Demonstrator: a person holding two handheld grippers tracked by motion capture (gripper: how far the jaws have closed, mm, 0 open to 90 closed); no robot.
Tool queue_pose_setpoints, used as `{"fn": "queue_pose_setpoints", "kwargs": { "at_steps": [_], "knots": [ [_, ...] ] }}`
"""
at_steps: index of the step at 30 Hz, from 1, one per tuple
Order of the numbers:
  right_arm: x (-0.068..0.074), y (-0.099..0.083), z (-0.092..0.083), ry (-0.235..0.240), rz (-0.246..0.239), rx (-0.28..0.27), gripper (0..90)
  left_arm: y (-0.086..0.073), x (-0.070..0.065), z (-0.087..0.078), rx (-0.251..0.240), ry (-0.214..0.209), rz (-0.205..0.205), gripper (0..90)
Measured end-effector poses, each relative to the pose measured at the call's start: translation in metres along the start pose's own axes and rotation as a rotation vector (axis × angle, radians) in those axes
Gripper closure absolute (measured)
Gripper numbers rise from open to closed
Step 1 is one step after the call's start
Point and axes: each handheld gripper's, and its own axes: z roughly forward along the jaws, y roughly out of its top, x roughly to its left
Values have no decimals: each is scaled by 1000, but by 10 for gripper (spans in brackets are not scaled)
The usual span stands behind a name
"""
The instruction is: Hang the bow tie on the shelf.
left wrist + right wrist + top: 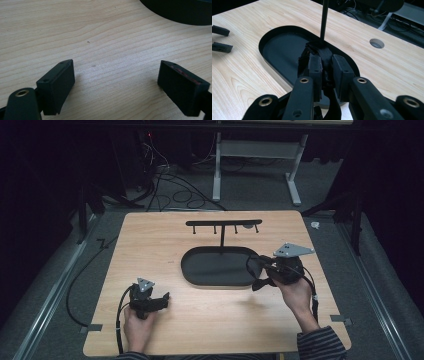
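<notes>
Black strap [325, 56], some soft band of fabric or elastic, is pinched between the two pads of the right gripper [327, 65], with its loose ends bunching ahead of the jaws and trailing down under them. That gripper hangs just above the near right rim of the black oval tray [192, 270], which forms the base of a stand. The stand's thin upright post [324, 21] rises straight ahead of the jaws, and above it sits the crossbar with small hooks [223, 223].

Judging from this, the step in hand is lifting the strap up toward one of those hooks. To do it well, the pinch should stay firm, since the material looks limp and could slide out. Carrying it up clear of the post before moving forward would keep the dangling ends from snagging on the tray's rim. An open loop needs to face the hook, and from here I cannot tell whether one is presented; the strap looks crumpled at the pads.

Far off to that gripper's left, the left gripper [150, 301] rests low over the bare wooden table [100, 32], jaws spread wide with nothing between them. It could steady the tray if the stand starts to tip.
</notes>
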Motion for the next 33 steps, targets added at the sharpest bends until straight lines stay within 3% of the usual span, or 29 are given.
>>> {"fn": "queue_pose_setpoints", "kwargs": {
  "at_steps": [33],
  "knots": [
    [-11,28,19,33,26,-14,795,0,0,0,0,0,0,148]
  ]
}}
